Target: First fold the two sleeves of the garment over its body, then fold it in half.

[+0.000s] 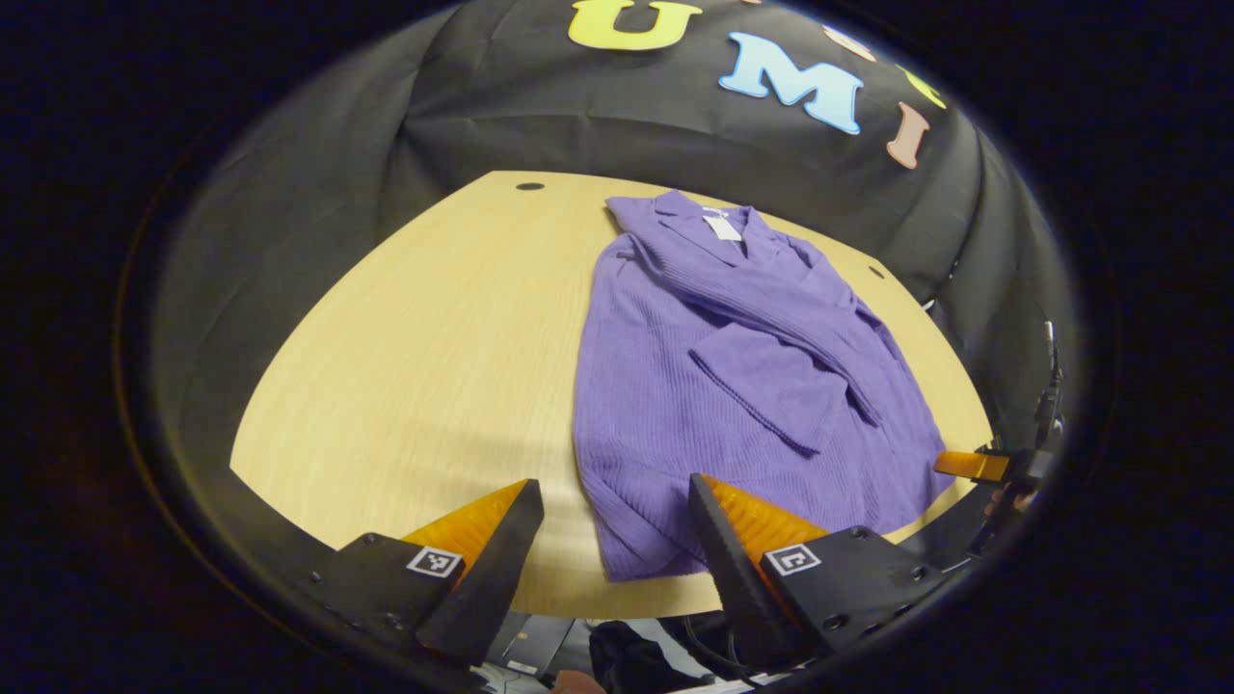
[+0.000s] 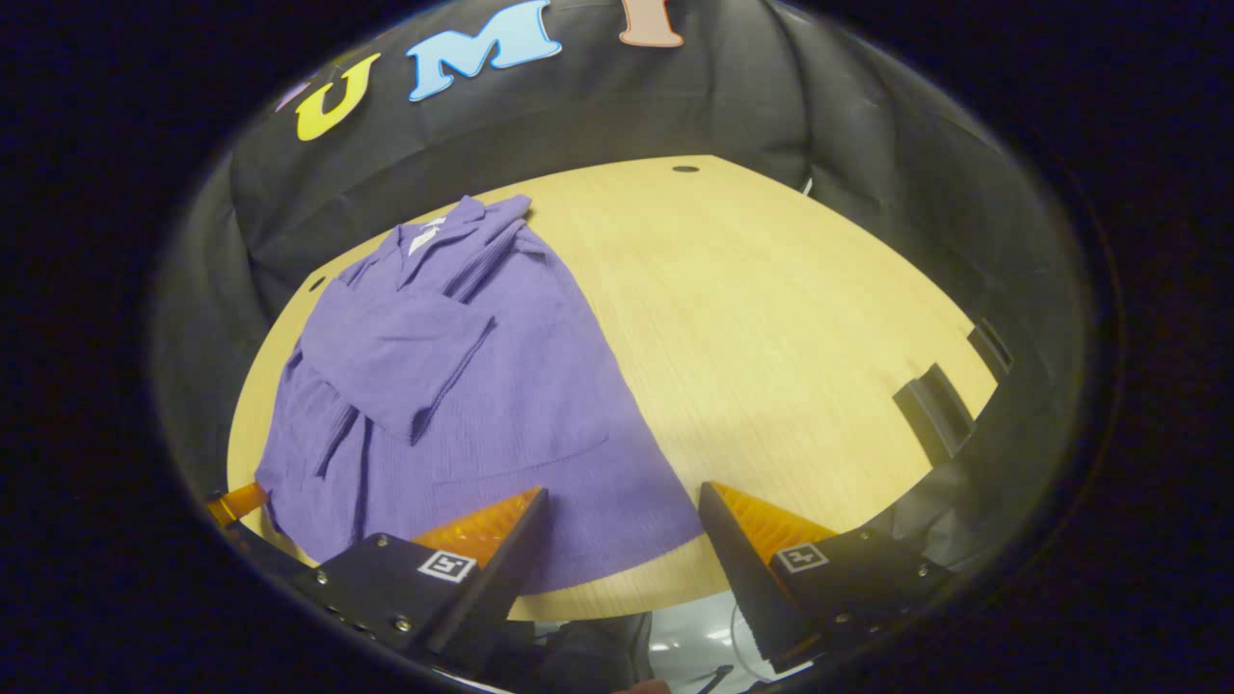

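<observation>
The wooden table (image 1: 415, 347) spreads out ahead of both grippers, bare on the outer side of each; on it lies the purple garment (image 1: 665, 405), flat, collar (image 1: 689, 217) at the far end and hem nearest the hands, so that the bottom corners come within reach first. Both sleeves (image 1: 771, 376) already lie crossed over the body, one cuff resting on the chest area, which suggests the sleeve step is done and the fold in half is what remains. The left gripper (image 1: 612, 525) hangs above the near edge with its fingers spread wide and nothing between them; the hem's corner sits just ahead of and between them, a fair position from which to drop and pinch the cloth. The right gripper (image 2: 622, 530) is likewise apart and empty, its near finger over the hem's other corner, the farther finger over bare wood; it would probably need to shift inward to catch the fabric squarely. In the right gripper view a pocket seam (image 2: 540, 448) shows faintly on the body just ahead; a small white label (image 1: 721, 227) sits inside the collar, farthest from both hands.
</observation>
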`<action>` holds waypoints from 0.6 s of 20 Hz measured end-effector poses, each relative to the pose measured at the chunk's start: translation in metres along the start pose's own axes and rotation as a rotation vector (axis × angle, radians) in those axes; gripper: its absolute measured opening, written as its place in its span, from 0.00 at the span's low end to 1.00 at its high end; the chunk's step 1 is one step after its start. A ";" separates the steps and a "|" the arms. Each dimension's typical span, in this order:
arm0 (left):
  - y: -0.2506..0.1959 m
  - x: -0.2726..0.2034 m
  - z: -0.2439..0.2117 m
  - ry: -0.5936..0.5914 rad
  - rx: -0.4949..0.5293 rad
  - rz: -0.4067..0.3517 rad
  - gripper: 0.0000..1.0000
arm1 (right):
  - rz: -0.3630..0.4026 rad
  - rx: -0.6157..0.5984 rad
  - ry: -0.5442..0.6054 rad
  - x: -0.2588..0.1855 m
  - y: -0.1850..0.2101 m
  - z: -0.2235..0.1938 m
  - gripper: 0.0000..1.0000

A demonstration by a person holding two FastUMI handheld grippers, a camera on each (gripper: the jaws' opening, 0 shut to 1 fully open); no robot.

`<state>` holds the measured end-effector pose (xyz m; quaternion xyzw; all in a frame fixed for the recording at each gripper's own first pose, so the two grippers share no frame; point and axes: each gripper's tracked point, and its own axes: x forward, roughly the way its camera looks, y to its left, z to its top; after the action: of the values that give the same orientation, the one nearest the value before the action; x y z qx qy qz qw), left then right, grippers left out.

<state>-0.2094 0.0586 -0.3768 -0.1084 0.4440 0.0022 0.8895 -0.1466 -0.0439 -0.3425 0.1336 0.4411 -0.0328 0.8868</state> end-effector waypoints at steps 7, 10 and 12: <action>-0.027 0.007 -0.009 0.024 0.038 -0.027 0.99 | 0.057 -0.085 0.021 0.002 0.032 -0.007 1.00; -0.037 0.012 -0.014 0.036 0.122 -0.020 0.99 | 0.018 -0.193 0.041 0.004 0.034 -0.012 1.00; -0.036 0.015 -0.015 0.032 0.169 0.000 0.89 | 0.027 -0.226 0.048 0.004 0.039 -0.014 1.00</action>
<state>-0.2087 0.0191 -0.3903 -0.0331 0.4566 -0.0372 0.8883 -0.1476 -0.0026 -0.3455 0.0396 0.4612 0.0324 0.8858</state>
